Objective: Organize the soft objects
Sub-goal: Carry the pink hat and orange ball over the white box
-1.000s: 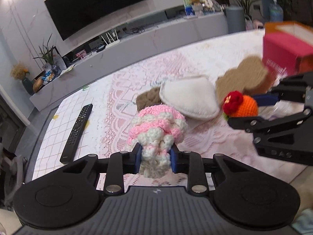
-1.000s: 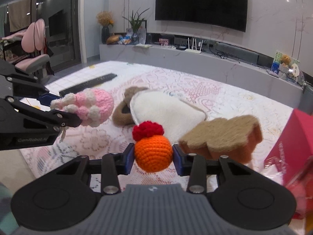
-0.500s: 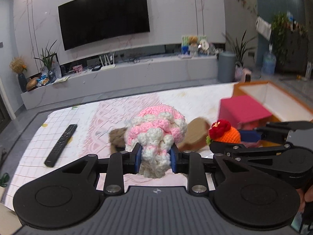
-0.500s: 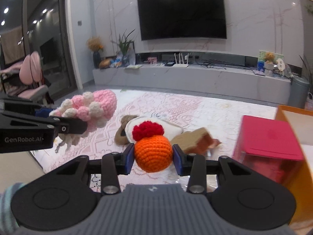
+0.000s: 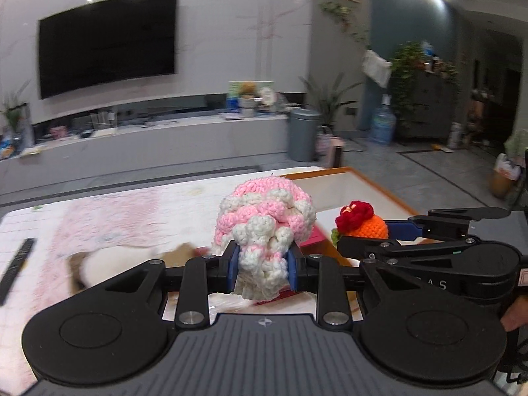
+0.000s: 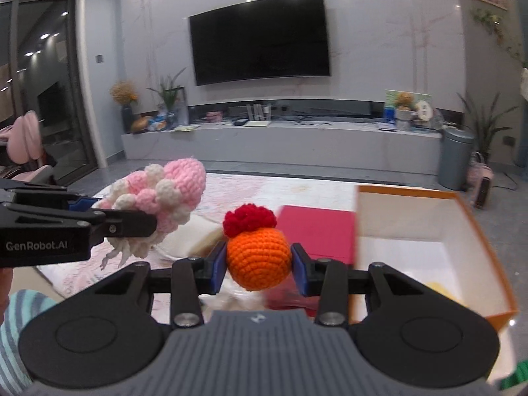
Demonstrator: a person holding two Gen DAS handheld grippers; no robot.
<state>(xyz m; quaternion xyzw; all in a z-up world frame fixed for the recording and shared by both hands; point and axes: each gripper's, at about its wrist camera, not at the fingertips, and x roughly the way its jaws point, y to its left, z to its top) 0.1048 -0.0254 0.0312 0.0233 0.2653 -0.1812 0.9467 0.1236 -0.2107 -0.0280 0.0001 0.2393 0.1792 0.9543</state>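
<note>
My left gripper (image 5: 262, 269) is shut on a pink and white crocheted toy (image 5: 264, 221), held up in the air; the same toy (image 6: 158, 198) shows at the left of the right wrist view. My right gripper (image 6: 259, 270) is shut on an orange crocheted ball with a red tuft (image 6: 257, 250), which also appears beside the pink toy as the orange ball (image 5: 363, 222). An open orange-edged white box (image 6: 429, 231) lies ahead to the right, and its rim (image 5: 330, 173) shows behind the pink toy. A white plush (image 5: 112, 260) and a brown plush (image 5: 180, 252) lie blurred on the table.
A pink-red box (image 6: 316, 231) stands beside the orange-edged box. A black remote (image 5: 16, 264) lies at the table's left edge. The table carries a pink lace cloth (image 5: 109, 217). A person's striped sleeve (image 6: 19, 323) shows at lower left. Beyond are a television and a long low cabinet.
Both grippers have risen and swung right with their toys still held. The plush toys on the table have slid left and lower in view, and the orange-edged box has come into view.
</note>
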